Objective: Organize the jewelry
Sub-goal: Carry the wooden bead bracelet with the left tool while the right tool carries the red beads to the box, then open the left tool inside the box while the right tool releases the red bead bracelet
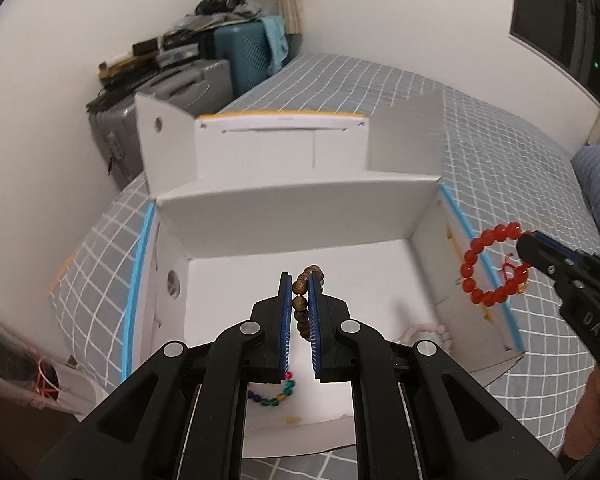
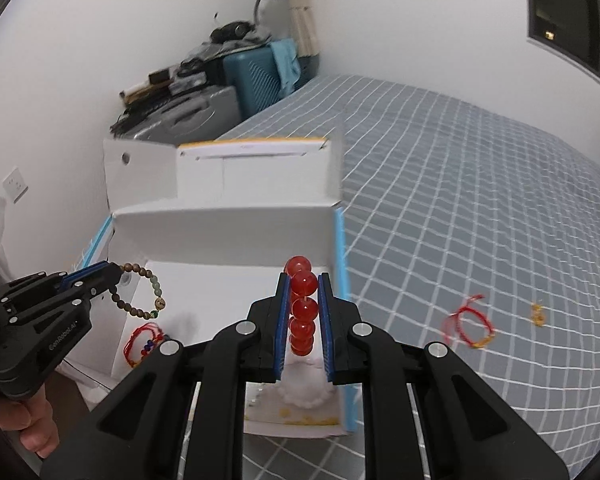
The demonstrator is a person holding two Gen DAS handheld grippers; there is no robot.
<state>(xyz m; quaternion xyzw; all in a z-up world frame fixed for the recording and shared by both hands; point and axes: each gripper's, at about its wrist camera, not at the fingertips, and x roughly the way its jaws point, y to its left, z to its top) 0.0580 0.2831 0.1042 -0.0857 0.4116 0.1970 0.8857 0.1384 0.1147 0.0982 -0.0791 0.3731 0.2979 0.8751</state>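
Two tools work above the white box (image 1: 284, 216) on the bed (image 2: 460, 200): left tool (image 1: 300, 312) clamps the brown bead bracelet (image 1: 302, 304), right tool (image 2: 303, 320) pinches the red bead bracelet (image 2: 302, 312); farther off, a red string bracelet (image 2: 466, 322) lies on the bed.

Open box (image 1: 300, 216) top is free from above; raised lid flaps (image 1: 404, 136) wall off 12 o'clock, bedspread (image 2: 480, 208) at 3 o'clock bare.

A bed (image 2: 480, 208) with a grey, white-checked cover carries an open white box (image 2: 228, 216) at its near left side. To the right of the box, a red string bracelet (image 2: 468, 322) and a small yellow trinket (image 2: 537, 314) lie on the cover.
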